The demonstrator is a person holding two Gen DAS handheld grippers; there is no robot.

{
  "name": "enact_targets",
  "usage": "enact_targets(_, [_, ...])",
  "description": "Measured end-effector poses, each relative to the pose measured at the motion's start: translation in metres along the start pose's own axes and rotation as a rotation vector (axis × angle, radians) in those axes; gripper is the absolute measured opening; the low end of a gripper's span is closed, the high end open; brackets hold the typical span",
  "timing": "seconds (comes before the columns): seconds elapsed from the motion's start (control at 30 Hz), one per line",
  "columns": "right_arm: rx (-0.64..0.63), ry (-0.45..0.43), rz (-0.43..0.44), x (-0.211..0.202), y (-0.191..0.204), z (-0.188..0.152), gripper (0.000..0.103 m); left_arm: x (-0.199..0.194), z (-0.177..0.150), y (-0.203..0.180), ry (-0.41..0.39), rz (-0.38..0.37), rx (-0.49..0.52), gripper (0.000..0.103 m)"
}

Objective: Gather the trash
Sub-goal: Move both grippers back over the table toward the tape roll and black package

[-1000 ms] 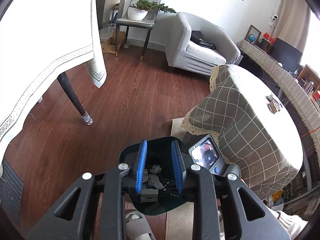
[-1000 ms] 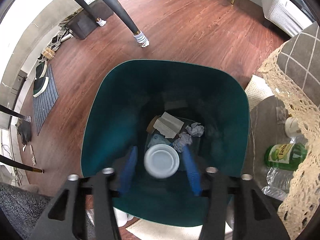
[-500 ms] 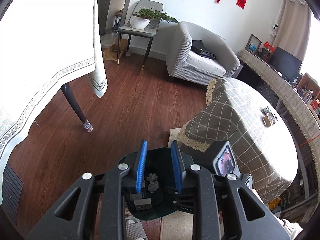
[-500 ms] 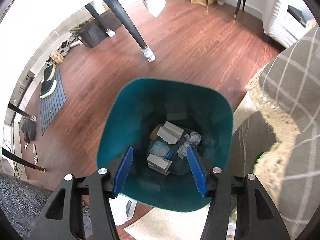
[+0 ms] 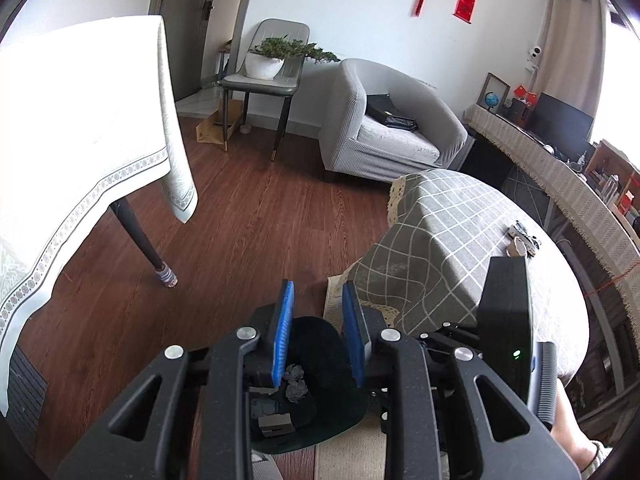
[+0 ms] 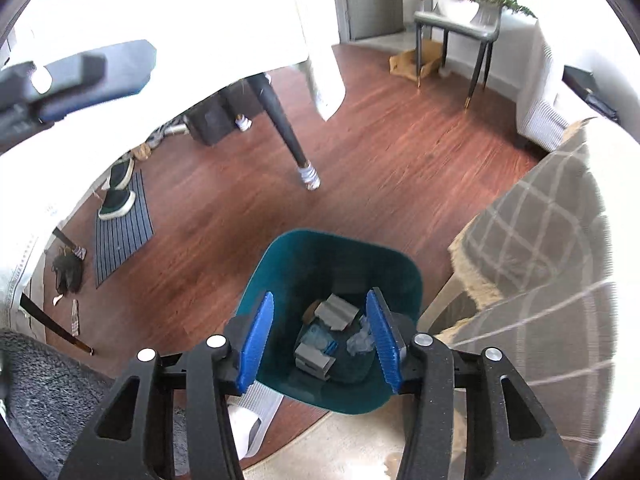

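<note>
A teal trash bin (image 6: 280, 264) stands on the wood floor beside a low table with a grey checked cloth (image 6: 540, 248). Inside it lie grey cardboard pieces (image 6: 336, 312), crumpled paper (image 6: 360, 340) and a clear plastic item. My right gripper (image 6: 320, 340) is open and empty, well above the bin's mouth. My left gripper (image 5: 318, 332) is open and empty too, above the same bin (image 5: 328, 344), where crumpled paper (image 5: 296, 390) shows. Small items (image 5: 522, 238) lie on the checked cloth (image 5: 460, 232).
A dining table with a white cloth (image 5: 80, 140) and a dark leg (image 5: 140, 240) stands to the left. A grey armchair (image 5: 392, 128) and a chair with a plant (image 5: 268, 64) are at the back. A striped mat with shoes (image 6: 120, 216) lies left.
The white lid the right gripper held a second ago is gone from its fingers and lies out of sight. Both grippers have risen away from the bin, which looks smaller now.
</note>
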State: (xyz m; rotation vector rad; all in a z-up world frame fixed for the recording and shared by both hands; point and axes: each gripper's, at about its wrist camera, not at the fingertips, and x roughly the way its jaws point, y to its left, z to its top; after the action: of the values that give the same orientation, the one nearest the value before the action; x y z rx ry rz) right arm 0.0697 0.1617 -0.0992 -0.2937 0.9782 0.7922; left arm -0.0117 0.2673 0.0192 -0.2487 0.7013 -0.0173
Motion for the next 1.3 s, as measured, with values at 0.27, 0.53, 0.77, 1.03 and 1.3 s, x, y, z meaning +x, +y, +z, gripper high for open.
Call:
enact_targets(0.27, [0.01, -0.105, -0.027, -0.045, -0.023, 0.003, 0.046, 0.002, 0.011, -0.039, -0.043, -0.031, 0.04, 0.047])
enact_targets(0.53, [0.034, -0.162, -0.069, -0.083, -0.066, 0.003, 0.046, 0.02, 0.025, -0.077, -0.056, -0.064, 0.048, 0.059])
enact_targets(0.77, [0.071, -0.198, -0.12, -0.112, -0.112, -0.001, 0.046, 0.046, 0.032, -0.125, -0.025, -0.088, 0.122, 0.066])
enact_targets(1.03, [0.105, -0.217, -0.178, -0.146, -0.169, -0.012, 0.046, 0.076, 0.036, -0.177, -0.001, -0.138, 0.169, 0.072])
enact_targets(1.3, [0.164, -0.219, -0.246, -0.174, -0.232, -0.036, 0.056, 0.113, 0.039, -0.226, 0.052, -0.183, 0.224, 0.074])
